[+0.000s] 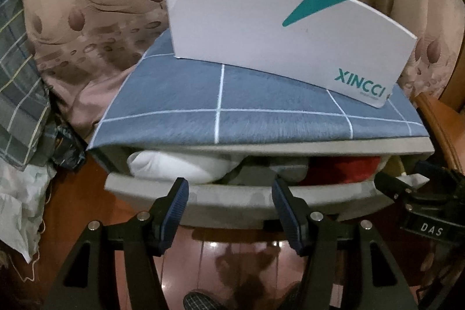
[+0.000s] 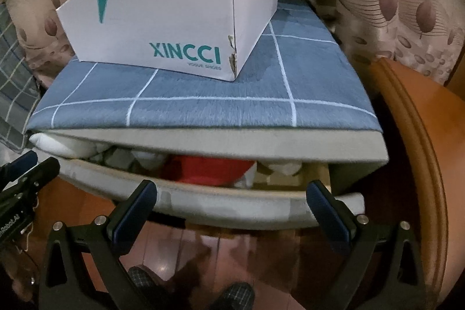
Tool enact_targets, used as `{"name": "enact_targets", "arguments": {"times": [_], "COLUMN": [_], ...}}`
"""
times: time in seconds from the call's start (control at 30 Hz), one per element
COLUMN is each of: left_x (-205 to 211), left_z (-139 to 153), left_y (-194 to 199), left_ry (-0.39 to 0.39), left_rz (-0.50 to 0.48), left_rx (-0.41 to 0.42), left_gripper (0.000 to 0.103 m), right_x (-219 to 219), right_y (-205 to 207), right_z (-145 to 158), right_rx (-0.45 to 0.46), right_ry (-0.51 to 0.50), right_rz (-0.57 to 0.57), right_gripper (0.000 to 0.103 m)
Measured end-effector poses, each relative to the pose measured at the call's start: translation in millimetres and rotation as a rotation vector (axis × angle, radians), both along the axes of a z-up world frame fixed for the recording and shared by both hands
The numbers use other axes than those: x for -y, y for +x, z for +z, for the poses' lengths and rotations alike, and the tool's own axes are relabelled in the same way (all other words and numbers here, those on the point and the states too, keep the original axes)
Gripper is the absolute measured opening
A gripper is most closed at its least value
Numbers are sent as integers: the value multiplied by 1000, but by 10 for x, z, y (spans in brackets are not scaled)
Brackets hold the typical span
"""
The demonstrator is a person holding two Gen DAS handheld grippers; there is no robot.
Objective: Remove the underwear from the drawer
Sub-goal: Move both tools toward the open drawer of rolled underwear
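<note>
1. Left wrist view: the left gripper [image 1: 229,211] hangs with its jaws spread wide and nothing between them, just in front of the grey drawer [image 1: 232,201], which is pulled partly open. Straight ahead and slightly left of the fingers lies a white folded garment [image 1: 177,166]; ahead and to the right, a red garment [image 1: 345,167]. Which of these is underwear I cannot tell. Both look soft, light and limp, so a pinch on a raised fold should lift them.

2. Right wrist view: the right gripper [image 2: 232,207] is likewise spread and empty at the drawer [image 2: 232,208] front. The red garment [image 2: 209,169] sits just beyond and between the fingers, bunched, its top fold the likeliest hold.
</note>
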State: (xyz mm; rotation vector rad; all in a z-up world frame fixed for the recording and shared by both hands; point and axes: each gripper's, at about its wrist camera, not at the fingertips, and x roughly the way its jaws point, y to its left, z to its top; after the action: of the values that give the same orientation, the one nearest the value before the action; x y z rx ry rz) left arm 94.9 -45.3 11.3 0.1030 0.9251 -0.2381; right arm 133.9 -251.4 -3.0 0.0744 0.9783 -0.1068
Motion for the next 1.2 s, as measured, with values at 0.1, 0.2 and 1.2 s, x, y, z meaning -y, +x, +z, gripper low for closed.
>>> {"name": "enact_targets", "arguments": {"times": [0.1,0.2,1.2], "left_x": [56,91,-75], "left_z": [-80,-166,-362], "left_y": [110,211,-297], "left_ry": [19,29,61], "left_rz": [-4,-5,-59], "left_rx": [-9,-26,-253], "left_gripper": [61,61,61], "right_x": [-6,-7,-51], "right_y": [94,157,-431], "right_z": [-58,-118,-392], "right_rx": [-10,-13,-233], "right_ry": [-5,-3,114], "right_rz": [10,20,3], "right_gripper": [102,102,102]}}
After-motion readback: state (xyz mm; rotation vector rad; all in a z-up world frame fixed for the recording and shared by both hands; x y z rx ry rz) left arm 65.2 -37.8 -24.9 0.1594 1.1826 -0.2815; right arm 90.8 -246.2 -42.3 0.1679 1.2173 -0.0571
